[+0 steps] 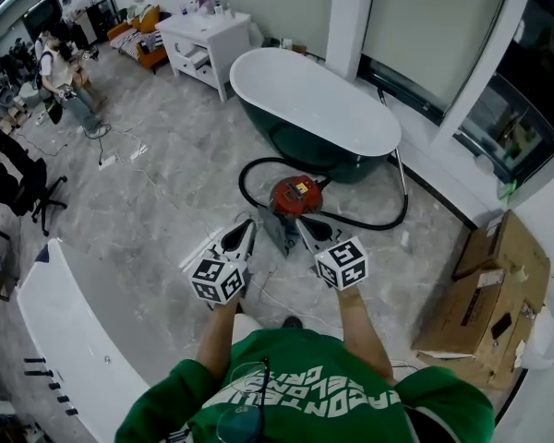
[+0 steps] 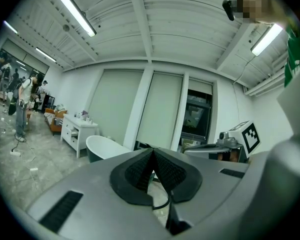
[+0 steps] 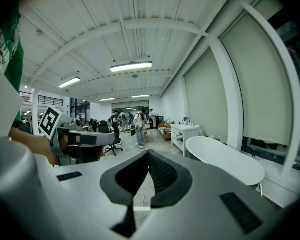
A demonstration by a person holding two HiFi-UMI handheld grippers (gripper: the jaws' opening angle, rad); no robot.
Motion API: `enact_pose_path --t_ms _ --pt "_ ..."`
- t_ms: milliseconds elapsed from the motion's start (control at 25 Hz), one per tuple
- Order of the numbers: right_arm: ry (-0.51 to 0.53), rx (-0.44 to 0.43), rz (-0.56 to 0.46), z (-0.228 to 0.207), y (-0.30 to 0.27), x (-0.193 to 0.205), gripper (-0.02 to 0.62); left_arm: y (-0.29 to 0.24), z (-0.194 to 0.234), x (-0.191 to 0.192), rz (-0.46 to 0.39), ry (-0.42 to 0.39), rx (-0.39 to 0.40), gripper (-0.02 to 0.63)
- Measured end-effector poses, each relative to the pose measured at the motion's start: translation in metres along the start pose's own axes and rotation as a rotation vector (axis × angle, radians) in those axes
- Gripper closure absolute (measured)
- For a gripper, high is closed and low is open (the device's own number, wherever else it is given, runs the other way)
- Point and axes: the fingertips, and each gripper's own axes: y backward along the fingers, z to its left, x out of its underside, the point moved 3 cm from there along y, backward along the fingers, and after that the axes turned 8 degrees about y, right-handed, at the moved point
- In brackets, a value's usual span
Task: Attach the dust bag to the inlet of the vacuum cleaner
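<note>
While the vacuum cleaner (image 1: 295, 195) sat just beyond them, the left gripper (image 1: 247, 227) and right gripper (image 1: 302, 224) were both closed tight on nothing. Approach seemed the step in hand. Next, jaws would need to open for the grey piece (image 1: 279, 233) beside the vacuum cleaner, perhaps the dust bag.

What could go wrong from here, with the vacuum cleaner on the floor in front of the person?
1. The black hose loops on the floor around the vacuum cleaner; a foot could catch it and drag the machine.
2. The left gripper and right gripper have their fingers together and hold nothing, and I cannot pick out a dust bag clearly; a wrong part might be grabbed.
</note>
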Motion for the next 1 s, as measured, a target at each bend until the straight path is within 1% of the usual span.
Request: enact_pose_path --t_ms 520,1000 --pt "-0.028 0.009 -0.002 -0.007 0.005 0.008 0.586 0.000 -0.002 0.009 0.008 0.015 -0.009 0.603" --pt "-0.037 0.019 0.003 -0.013 0.006 0.013 0.586 -0.007 -0.005 0.014 0.024 0.017 0.003 0.603"
